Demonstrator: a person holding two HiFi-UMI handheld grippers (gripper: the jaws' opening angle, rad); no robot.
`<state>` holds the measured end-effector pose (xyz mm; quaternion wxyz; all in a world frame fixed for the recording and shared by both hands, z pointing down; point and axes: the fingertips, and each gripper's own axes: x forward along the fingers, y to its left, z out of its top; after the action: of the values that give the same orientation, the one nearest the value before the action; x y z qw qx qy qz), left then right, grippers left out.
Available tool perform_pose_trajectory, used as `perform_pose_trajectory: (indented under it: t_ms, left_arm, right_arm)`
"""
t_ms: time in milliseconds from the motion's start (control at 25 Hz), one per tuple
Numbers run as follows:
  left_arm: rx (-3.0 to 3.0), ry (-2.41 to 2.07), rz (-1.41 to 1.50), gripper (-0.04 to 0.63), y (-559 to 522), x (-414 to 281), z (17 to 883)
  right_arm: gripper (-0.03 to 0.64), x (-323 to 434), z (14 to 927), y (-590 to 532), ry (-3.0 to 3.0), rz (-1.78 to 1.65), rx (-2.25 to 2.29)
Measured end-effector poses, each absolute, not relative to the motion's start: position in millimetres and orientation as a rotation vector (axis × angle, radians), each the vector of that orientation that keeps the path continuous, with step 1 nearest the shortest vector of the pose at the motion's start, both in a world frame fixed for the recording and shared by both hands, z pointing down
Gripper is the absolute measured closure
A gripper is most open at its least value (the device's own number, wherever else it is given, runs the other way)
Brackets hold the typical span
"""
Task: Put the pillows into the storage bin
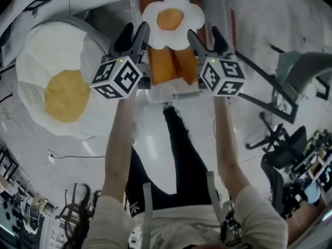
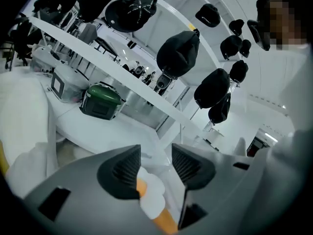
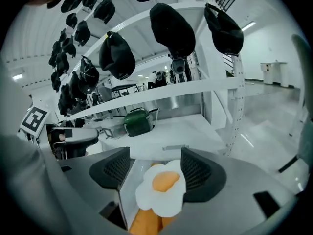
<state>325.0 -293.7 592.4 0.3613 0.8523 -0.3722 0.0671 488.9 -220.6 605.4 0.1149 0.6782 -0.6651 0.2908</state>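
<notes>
Both tools released: left gripper (image 1: 134, 35) (image 2: 156, 163) has its jaws apart with nothing clamped, and the right gripper (image 1: 206, 38) (image 3: 156, 168) is the same. The small white fried-egg-shaped pillow with orange yolk (image 1: 171, 21) (image 3: 164, 187) lies on top of the orange cushions (image 1: 166, 64) in the pale storage bin (image 1: 174, 93), between the two grippers and just below their tips. The big round fried-egg pillow (image 1: 62, 82) lies on the floor, left of the left gripper and outside the bin.

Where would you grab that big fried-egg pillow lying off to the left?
Probably by its white border, on the edge nearest the left gripper, coming in sideways. The big fried-egg pillow is far too wide to span, but its soft rim looks thin enough for the fingers to pinch.
</notes>
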Motion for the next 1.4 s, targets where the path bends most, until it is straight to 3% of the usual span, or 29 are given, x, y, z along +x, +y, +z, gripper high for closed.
perform_pose_trajectory:
  t_ms: [320,560,680,840,1120,1400]
  left_arm:
    - [2.18,-1.015,0.012,0.416,-317.5,285.8,537.9]
    - [2.308,-1.102,-0.081,0.42,-325.7,261.4,407.9]
    - [2.367,-1.191,-0.083,0.469,-309.7,230.4,341.3]
    - [2.492,-1.394,-0.048,0.57,-297.1,156.5,285.0]
    - [2.588,-1.6,-0.117,0.588,-207.2,117.0,160.1]
    - [2.513,-1.673,-0.168,0.588,-168.7,146.9,106.6]
  right_arm:
    - [0.324,444.5,557.4,-250.3,-2.043,0.726,1.908]
    - [0.324,399.6,420.1,-275.8,-2.198,0.501,1.855]
    - [0.332,364.1,345.8,-271.0,-2.275,0.403,1.806]
    - [0.412,286.5,293.6,-265.0,-2.376,0.292,1.811]
    - [0.595,233.5,191.1,-199.3,-2.42,0.136,1.769]
    - [0.609,259.5,125.4,-153.9,-2.449,0.043,1.691]
